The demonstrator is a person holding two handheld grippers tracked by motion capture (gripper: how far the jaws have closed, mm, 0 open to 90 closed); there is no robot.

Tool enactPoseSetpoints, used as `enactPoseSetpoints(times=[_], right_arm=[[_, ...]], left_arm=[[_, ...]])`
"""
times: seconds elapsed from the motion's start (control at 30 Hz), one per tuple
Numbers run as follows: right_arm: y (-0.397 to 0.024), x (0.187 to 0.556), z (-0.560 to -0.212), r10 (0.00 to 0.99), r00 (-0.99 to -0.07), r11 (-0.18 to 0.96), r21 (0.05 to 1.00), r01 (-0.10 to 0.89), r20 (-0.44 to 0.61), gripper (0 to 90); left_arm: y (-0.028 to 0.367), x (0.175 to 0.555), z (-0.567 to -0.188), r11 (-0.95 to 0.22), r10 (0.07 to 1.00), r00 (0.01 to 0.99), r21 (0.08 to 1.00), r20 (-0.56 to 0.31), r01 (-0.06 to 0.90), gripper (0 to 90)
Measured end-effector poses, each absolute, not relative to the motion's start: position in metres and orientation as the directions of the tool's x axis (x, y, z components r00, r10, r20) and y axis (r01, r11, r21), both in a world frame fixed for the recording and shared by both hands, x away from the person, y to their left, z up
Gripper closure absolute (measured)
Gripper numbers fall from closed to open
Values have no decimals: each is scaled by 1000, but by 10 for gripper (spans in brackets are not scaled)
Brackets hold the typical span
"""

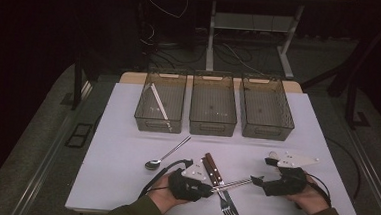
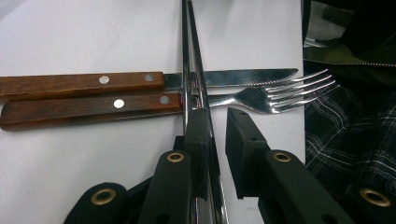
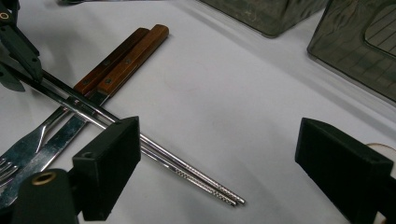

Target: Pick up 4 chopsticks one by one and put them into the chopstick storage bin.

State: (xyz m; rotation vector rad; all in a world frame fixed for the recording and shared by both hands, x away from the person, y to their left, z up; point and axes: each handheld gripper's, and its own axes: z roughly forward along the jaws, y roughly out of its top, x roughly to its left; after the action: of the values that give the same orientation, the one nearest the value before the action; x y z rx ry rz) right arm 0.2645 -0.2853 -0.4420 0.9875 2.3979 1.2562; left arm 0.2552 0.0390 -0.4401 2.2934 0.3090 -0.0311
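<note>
Metal chopsticks [image 2: 191, 56] pinched level by left gripper [image 1: 208, 189].

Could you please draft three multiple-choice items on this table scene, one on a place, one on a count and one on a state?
1. Where does the spoon lie? A in a bin; B on the table, left of the knife; C on the fork.
2. How many bins stand in the row? A two; B three; C four.
3. What does the left gripper hold? A metal chopsticks; B the spoon; C nothing.

Key: 1 B, it rests on the white top. 2 B, three stand side by side. 3 A, its jaws pinch the pair.
</note>
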Motion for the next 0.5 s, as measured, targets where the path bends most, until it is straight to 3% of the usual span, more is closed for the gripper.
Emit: enactPoseSetpoints(times=[0.5], right_arm=[[-285, 265, -442, 672, -736, 395, 802, 449, 81, 140]], left_arm=[[32, 253, -444, -672, 211, 971, 705, -110, 226, 780]])
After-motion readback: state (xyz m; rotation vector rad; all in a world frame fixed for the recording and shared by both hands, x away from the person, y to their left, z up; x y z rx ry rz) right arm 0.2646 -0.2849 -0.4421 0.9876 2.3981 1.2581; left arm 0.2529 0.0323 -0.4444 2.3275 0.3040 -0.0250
